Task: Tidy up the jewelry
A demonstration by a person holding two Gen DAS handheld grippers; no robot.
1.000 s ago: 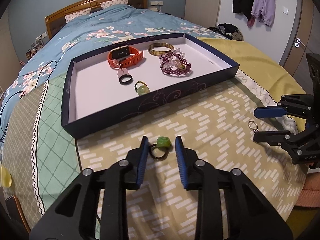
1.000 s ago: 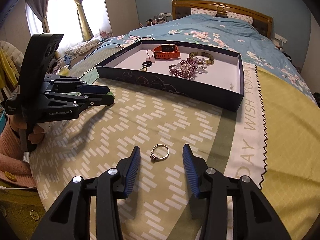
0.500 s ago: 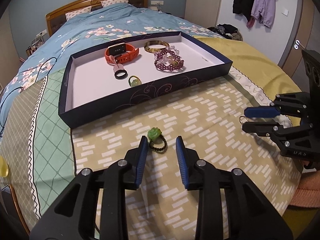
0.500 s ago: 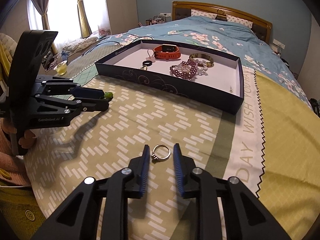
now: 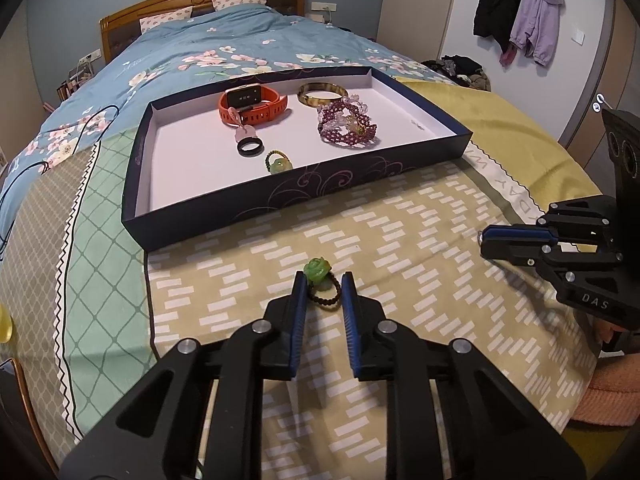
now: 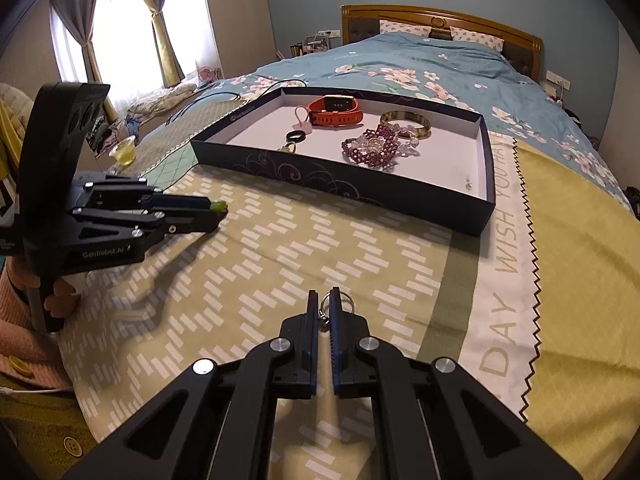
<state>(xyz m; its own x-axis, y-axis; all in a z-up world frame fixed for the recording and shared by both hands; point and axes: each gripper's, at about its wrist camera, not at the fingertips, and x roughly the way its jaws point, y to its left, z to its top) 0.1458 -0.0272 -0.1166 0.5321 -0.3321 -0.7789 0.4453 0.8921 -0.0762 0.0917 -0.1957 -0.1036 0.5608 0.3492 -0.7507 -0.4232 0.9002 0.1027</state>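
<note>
Jewelry split between tray and bedspread. Green-flower bead ring point(image 5: 321, 286) at lower centre of left wrist frame, lying on patterned bedspread point(image 5: 400, 240), bracketed by left gripper point(image 5: 323, 291); blue pads just beside the bead band on both sides, contact not certain, gap narrow, cannot tell if clamped. Silver ring point(image 6: 329, 307) at lower centre of right wrist frame, pinched edge-on between nearly closed pads of right gripper point(image 6: 324, 309), part of the loop poking out right of the pads. Navy tray point(image 5: 224, 216) in upper middle, holding orange smartwatch point(image 5: 253, 106), amber bangle point(image 5: 322, 93), purple bead bracelet point(image 5: 347, 126), black ring point(image 5: 250, 147), small green ring point(image 5: 277, 162), all apart from both tools. Writing: "GenRobot.AI" on left gripper body at left of right wrist frame; "DAS" on right gripper body at right edge of left wrist frame; "DAY WISH YOU" readable on white bedspread strip, rest cut off.
</note>
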